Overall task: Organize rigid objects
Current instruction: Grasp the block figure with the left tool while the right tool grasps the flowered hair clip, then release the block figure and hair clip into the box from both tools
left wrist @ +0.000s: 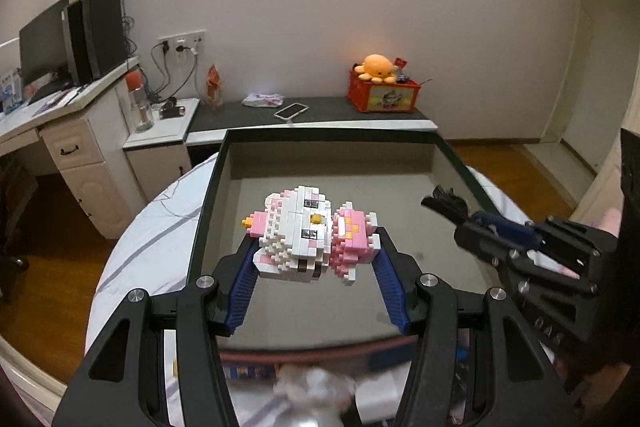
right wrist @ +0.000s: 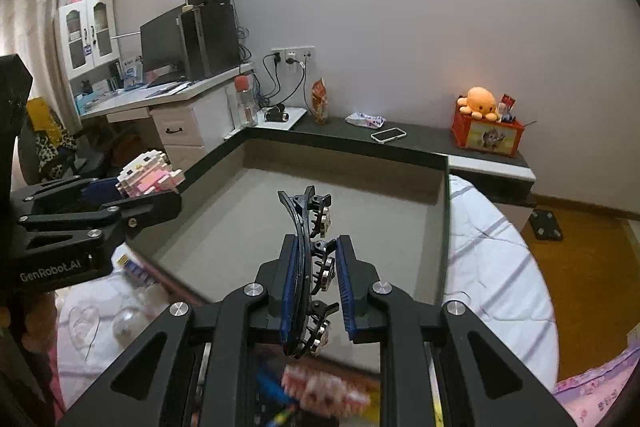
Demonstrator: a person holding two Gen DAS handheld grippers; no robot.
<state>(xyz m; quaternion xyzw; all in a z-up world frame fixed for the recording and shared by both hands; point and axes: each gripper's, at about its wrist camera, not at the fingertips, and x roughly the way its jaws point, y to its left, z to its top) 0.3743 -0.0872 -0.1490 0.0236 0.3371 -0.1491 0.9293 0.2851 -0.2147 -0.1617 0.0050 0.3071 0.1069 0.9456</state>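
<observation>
Left gripper [right wrist: 132, 205] (marked "GenRobot.AI") grips brick figure [left wrist: 316, 235].

The brick figure [left wrist: 312, 235] is glossy studded plastic, white and pink, and the hair clip [right wrist: 308, 267] is shiny black plastic with metal studs. Under both, the box [left wrist: 320, 163] looks matt grey, like card, resting on smooth striped cloth [right wrist: 492, 259].

An orange plush octopus [left wrist: 378, 67] sits on a red crate [left wrist: 383, 95] at upper right of the left view, on a dark ledge [left wrist: 328, 109] that also bears a phone [left wrist: 291, 110] and a white packet [left wrist: 262, 99]. At upper left, a monitor [left wrist: 42, 47] and black tower [left wrist: 96, 33] stand on a white desk [left wrist: 60, 107], with a bottle [left wrist: 140, 103] beside it. Wall sockets [left wrist: 182, 45] hang above.
</observation>
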